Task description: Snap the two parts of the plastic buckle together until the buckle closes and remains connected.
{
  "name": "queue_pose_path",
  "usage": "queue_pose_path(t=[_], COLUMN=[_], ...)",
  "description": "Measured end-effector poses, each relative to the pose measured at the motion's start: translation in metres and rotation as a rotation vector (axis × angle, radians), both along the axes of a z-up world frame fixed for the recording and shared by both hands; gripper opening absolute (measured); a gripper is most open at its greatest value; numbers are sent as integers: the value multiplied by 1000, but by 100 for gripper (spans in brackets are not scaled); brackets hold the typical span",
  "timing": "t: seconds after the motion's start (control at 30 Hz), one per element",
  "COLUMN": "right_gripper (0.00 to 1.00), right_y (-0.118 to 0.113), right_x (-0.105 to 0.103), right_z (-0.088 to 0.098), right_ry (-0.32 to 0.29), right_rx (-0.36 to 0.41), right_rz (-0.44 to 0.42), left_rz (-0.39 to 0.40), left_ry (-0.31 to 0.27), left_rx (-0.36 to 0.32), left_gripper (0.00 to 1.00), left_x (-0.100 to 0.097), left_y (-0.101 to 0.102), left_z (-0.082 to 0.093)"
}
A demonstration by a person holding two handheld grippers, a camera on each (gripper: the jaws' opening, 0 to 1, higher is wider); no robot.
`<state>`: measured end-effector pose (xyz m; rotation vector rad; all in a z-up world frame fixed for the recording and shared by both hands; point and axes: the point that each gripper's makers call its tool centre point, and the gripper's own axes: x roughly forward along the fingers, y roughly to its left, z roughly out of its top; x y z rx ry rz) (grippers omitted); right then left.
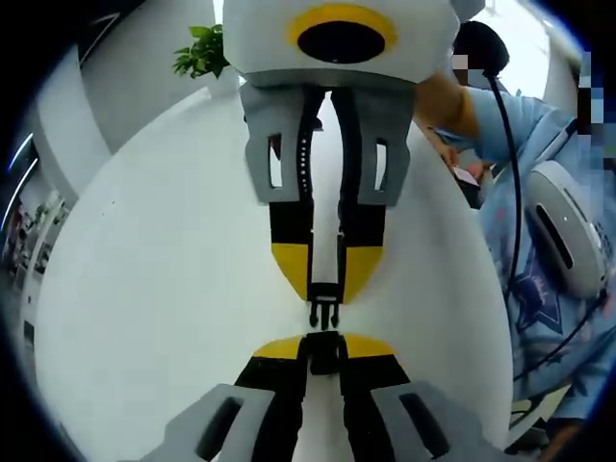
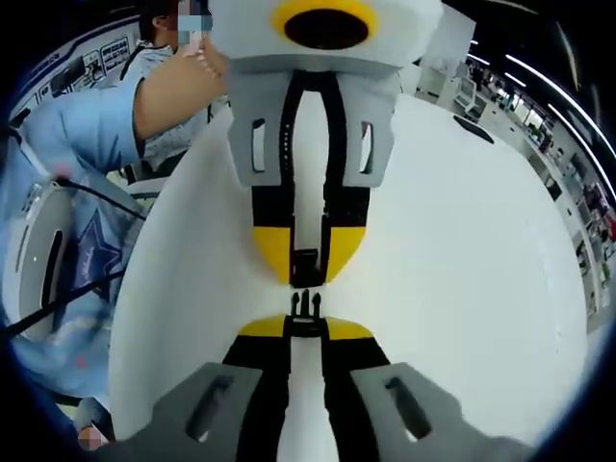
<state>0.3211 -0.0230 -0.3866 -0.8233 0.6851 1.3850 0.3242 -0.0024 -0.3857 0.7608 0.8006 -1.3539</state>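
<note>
This looks like a large open hall, perhaps a lab or exhibition floor. A broad, white, rounded bench [image 2: 462, 250] fills the foreground. In the right gripper view, long strip lights [image 2: 539, 72] run across a dark ceiling above distant shelves or stands [image 2: 472, 91] too small to read. In the left gripper view, a green potted plant [image 1: 200, 53] stands by a white wall or column [image 1: 144, 67]. A person in a light blue patterned garment [image 1: 539, 241], with cables and white gear, sits beside the bench.
</note>
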Motion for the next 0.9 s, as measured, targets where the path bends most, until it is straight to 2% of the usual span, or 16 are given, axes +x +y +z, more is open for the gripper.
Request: queue_pose_path(t=[0.37, 0.9], right_gripper=[11, 11], right_y=[-1, -3], right_x=[3, 8], right_z=[1, 2], right_ry=[5, 19], right_rx=[15, 124], right_rz=[-23, -26], left_rz=[11, 24], left_ry=[-12, -5], left_rx=[0, -5], left_gripper=[12, 12], left_x=[0, 1], left_y=[-1, -2], left_z=[0, 0])
